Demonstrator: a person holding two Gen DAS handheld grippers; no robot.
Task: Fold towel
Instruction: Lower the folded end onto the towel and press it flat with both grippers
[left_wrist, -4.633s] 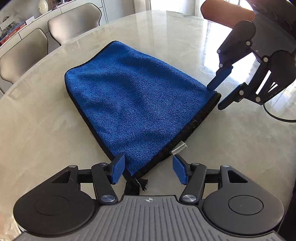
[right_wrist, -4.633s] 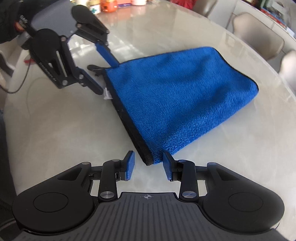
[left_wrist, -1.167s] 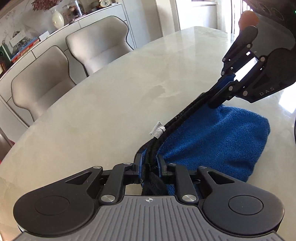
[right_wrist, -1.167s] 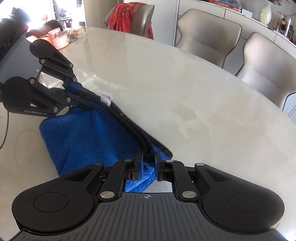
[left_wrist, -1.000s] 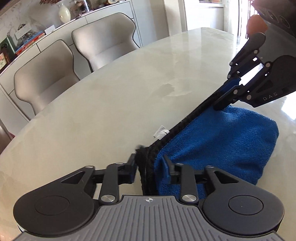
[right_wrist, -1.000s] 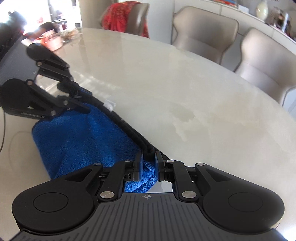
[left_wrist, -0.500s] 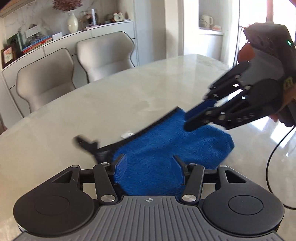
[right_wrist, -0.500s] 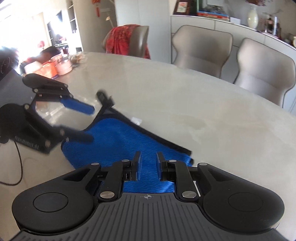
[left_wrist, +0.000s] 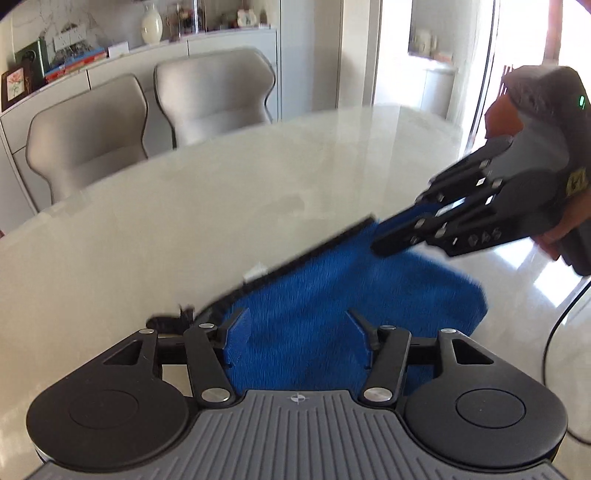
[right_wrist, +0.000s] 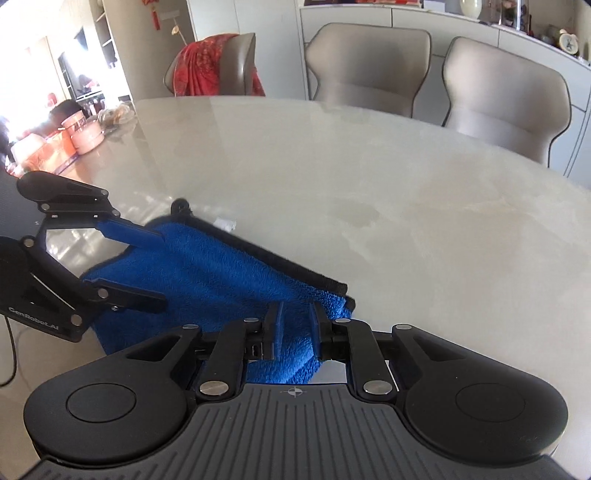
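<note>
The blue towel (left_wrist: 332, 295) with black edging lies folded on the marble table (left_wrist: 184, 206), its black hem facing the far side. My left gripper (left_wrist: 295, 325) is open and empty, raised above the towel's near part. My right gripper (right_wrist: 295, 317) is open a little and empty, above the towel (right_wrist: 207, 277) near its hemmed corner. Each gripper shows in the other's view: the right gripper (left_wrist: 384, 236) and the left gripper (right_wrist: 159, 266). A white label (left_wrist: 255, 271) sticks out from the hem.
Two beige chairs (left_wrist: 147, 110) stand behind the table's far edge. A chair with a red cloth (right_wrist: 214, 66) and orange containers (right_wrist: 81, 133) are at the far left in the right wrist view. A black cable (left_wrist: 554, 332) lies at the right.
Both grippers let go of the towel's hem and lifted back. The towel dropped flat onto the table, folded over. Both jaws opened, the left wider.
</note>
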